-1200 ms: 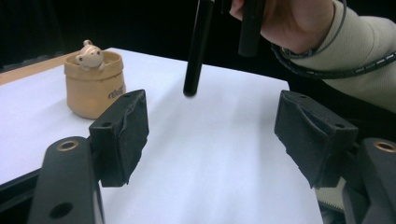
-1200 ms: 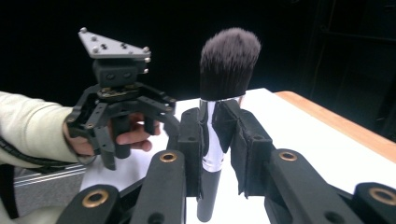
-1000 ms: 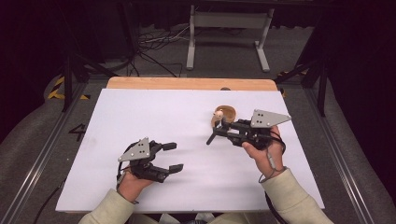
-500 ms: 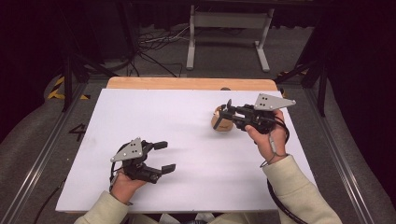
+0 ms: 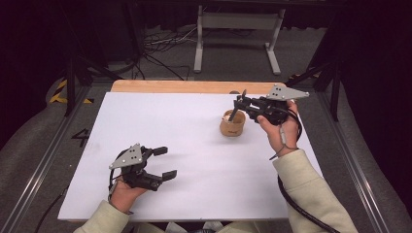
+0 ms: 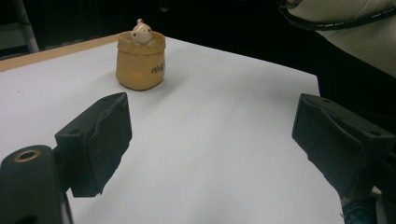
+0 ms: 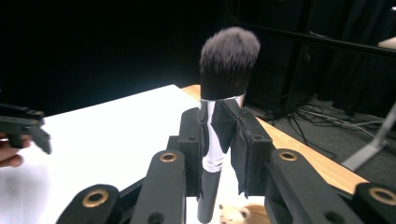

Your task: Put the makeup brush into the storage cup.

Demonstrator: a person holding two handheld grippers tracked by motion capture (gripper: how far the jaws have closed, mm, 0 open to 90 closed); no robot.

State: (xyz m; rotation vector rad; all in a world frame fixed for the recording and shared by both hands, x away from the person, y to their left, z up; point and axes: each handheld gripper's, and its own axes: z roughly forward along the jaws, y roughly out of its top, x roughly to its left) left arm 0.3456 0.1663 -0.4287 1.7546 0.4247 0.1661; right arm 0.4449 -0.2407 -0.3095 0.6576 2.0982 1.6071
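Makeup brush (image 7: 227, 65), dark bristles uppermost, clamped by its silver ferrule between the pads of the right gripper (image 7: 218, 126); handle hanging down toward a small tan pot (image 5: 232, 123) directly beneath. In the high view, brush (image 5: 236, 109) tilted, its lower end at the pot's mouth; whether touching the rim, impossible to tell. Right gripper (image 5: 241, 100) held above the far right part of the sheet, closed tight on the brush.

Tan pot (image 6: 140, 60) standing upright on the sheet, a little pale figure (image 6: 141, 32) peeking over its rim, dark lettering on its side. Same figure (image 7: 232, 214) glimpsed below the brush handle in the right gripper view.

Left gripper (image 5: 162, 162) low over the near left part of the sheet, well apart from the pot, jaws just been opening and now spread wide with nothing between them. Pads (image 6: 100, 140) flanking bare sheet only. No obstacle between the left gripper and the pot.

White sheet (image 5: 184, 145) covering most of a table (image 5: 170, 86), a strip of pale wood exposed along the far edge. Beyond, grey floor (image 5: 233, 77) with loose cables (image 5: 165, 46) and the feet of a pale metal stand (image 5: 238, 43); dark surroundings on both sides. Yellow-and-black tape (image 5: 60, 92) on the floor at far left.
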